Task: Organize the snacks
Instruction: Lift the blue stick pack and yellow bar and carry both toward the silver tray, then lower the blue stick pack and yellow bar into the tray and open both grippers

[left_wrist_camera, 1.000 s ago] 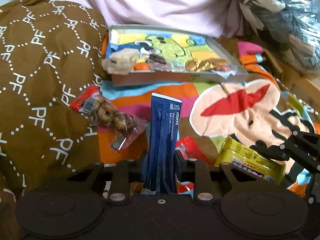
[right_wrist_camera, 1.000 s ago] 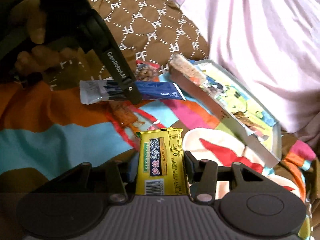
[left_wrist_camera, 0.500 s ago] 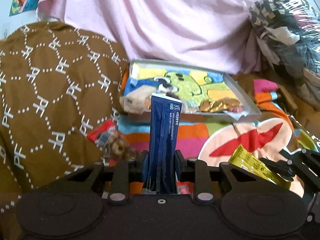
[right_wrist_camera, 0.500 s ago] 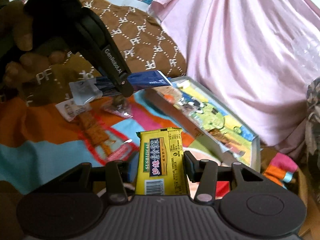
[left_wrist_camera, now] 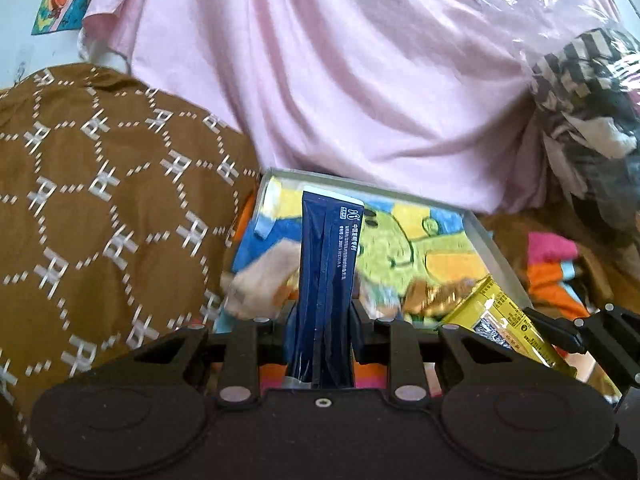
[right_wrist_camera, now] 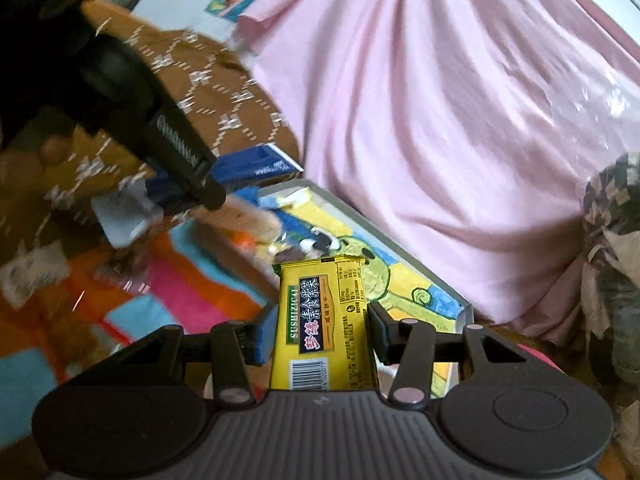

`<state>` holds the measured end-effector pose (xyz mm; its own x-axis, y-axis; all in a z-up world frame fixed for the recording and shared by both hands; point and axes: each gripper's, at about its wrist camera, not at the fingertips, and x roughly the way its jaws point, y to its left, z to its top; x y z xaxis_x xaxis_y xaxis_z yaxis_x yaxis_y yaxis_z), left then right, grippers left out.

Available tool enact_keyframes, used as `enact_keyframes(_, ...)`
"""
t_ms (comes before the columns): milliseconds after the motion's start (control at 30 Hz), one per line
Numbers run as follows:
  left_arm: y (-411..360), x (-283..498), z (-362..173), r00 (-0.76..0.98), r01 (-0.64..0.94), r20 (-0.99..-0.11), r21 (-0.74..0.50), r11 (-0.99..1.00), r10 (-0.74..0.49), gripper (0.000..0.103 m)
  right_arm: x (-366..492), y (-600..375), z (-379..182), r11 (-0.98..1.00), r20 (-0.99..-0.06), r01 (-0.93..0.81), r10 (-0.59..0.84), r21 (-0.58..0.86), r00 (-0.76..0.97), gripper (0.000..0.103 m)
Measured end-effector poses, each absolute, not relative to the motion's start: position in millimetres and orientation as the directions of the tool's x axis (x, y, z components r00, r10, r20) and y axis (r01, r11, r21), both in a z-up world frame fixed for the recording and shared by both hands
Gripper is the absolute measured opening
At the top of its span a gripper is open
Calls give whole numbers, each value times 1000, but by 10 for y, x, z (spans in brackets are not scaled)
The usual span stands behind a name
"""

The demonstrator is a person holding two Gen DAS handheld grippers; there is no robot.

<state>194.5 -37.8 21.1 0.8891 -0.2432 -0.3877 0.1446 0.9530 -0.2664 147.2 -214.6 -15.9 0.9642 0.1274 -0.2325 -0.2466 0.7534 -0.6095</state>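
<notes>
Carrying both packets, you have brought them up off the blanket and in toward the tray over the last second: the blue packet [left_wrist_camera: 326, 276], which a second ago stood against the striped blanket, now has its top overlapping the tray [left_wrist_camera: 486, 240] in the middle of the left wrist view, and the yellow packet [right_wrist_camera: 324, 328] now sits low centre in the right wrist view with the tray's cartoon floor just behind it. That suggests both snacks are nearly at the drop point, with only the placing and release left. The left gripper [left_wrist_camera: 320, 320] has its jaws pressed in on the narrow blue packet; the right gripper [right_wrist_camera: 322, 332] has its jaws pinching the wider yellow packet by its sides. Other snacks [left_wrist_camera: 256, 284] already lie along the tray's near edge, blurred. On the yellow packet you can read "SUSHIZICAI" running up the left side, large Chinese characters on a dark band, and a barcode at the bottom. The blue packet carries small white print, too fine to read. The brown cushion [left_wrist_camera: 100, 216] at left repeats "PF".
</notes>
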Motion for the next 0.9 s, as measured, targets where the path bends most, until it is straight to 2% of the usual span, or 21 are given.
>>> enact_keyframes(133, -468, 2201, 374, 897, 141, -379, -245, 959, -228, 28, 1715, -2161, 58, 741, -237, -258, 137, -619, 962, 52)
enact_keyframes(300, -559, 2510, 539, 902, 139, -374, -219, 966, -214, 28, 2121, -2258, 421, 740, -328, -317, 137, -593, 935, 52)
enact_keyframes(500, -698, 2884, 593, 901, 121, -384, -224, 967, -202, 28, 2600, -2309, 833, 737, -270, -237, 77, -633, 960, 52)
enact_keyframes(600, -748, 3069, 552, 891, 103, -408, -244, 964, -198, 28, 2855, -2338, 870, 780, -252, -197, 52, -594, 966, 52)
enact_keyframes(767, -865, 3375, 416, 857, 85, -474, -257, 963, -202, 28, 3248, -2499, 713, 875, -321, -178, 27, -451, 947, 52)
enact_keyframes(900, -958, 3499, 334, 839, 105, -498, -249, 963, -220, 28, 3447, -2626, 560, 902, -378, -175, 14, -394, 926, 52)
